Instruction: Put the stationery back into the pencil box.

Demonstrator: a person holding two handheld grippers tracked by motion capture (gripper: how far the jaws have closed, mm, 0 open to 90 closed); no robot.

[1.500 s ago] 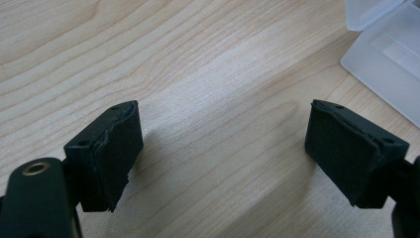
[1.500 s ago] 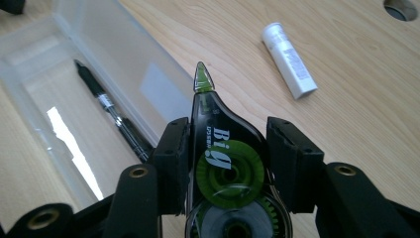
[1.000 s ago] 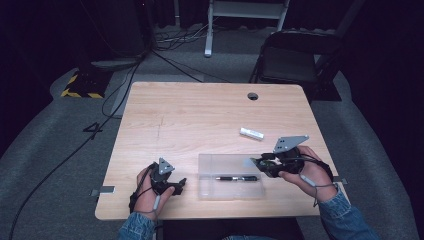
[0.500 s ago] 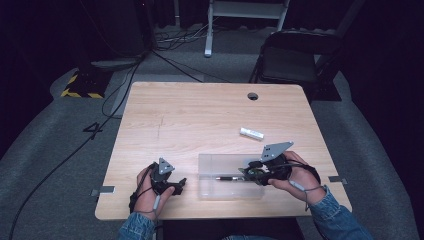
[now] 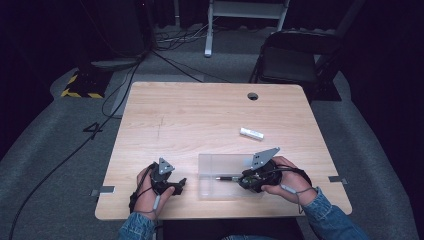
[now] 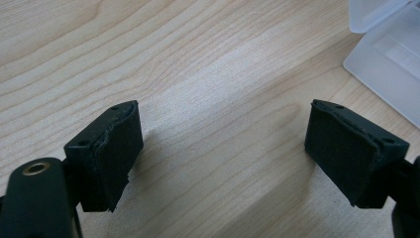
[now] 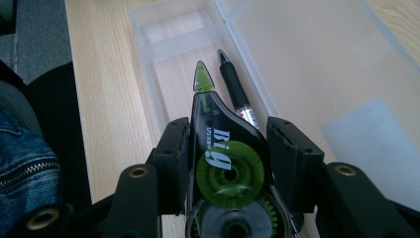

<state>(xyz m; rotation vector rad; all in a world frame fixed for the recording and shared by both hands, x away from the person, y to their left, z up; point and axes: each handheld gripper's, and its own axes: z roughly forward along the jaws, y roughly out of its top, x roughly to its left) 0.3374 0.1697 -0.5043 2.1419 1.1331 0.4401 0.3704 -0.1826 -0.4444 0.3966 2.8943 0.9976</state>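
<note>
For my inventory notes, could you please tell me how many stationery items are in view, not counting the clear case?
3: a correction tape clamped in the right gripper above the open clear case, a pen lying in that case, and a small white item on the table beyond it.

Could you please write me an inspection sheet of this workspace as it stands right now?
Surface: light wooden table with a round cable hole near the far edge.
Job's things: clear plastic case lying open; black pen inside it; green and black correction tape roller held over the case.
Clutter: small white eraser-like block beyond the case.
Tongs: right tongs shut on the correction tape roller; left tongs open with bare wood between them, resting near the case.
Cables: black cables trail across the floor.
Surroundings: grey carpet, dark folding chair, a white stand's legs, a yellow-and-black striped object.
</note>
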